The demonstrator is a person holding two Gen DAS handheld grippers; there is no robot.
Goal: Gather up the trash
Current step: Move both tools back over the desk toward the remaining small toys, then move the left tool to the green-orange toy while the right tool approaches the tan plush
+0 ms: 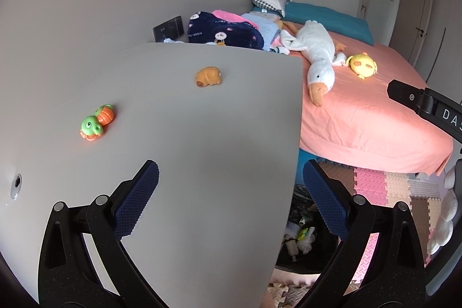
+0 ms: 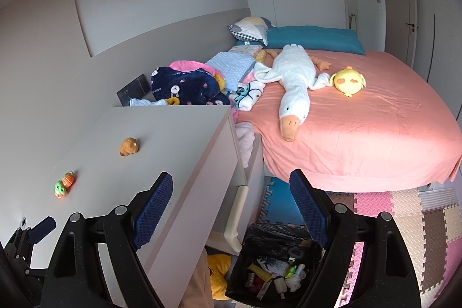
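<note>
Left wrist: left gripper (image 1: 231,192) jaws wide, empty, over bench (image 1: 202,134) edge; trash bin (image 1: 303,238) below on floor. Right wrist: right gripper (image 2: 231,210) jaws wide, empty; trash bin (image 2: 274,261) beside bench (image 2: 161,140).

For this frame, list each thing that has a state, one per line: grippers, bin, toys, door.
Left gripper: open, nothing between the jaws.
Right gripper: open, nothing between the jaws.
Trash bin: lined with a black bag, partly filled, on the floor mat.
Green and orange toy: resting on the desk top.
Brown toy: resting on the desk top.
Goose plush: lying flat on the bed.
Door: closed.
</note>
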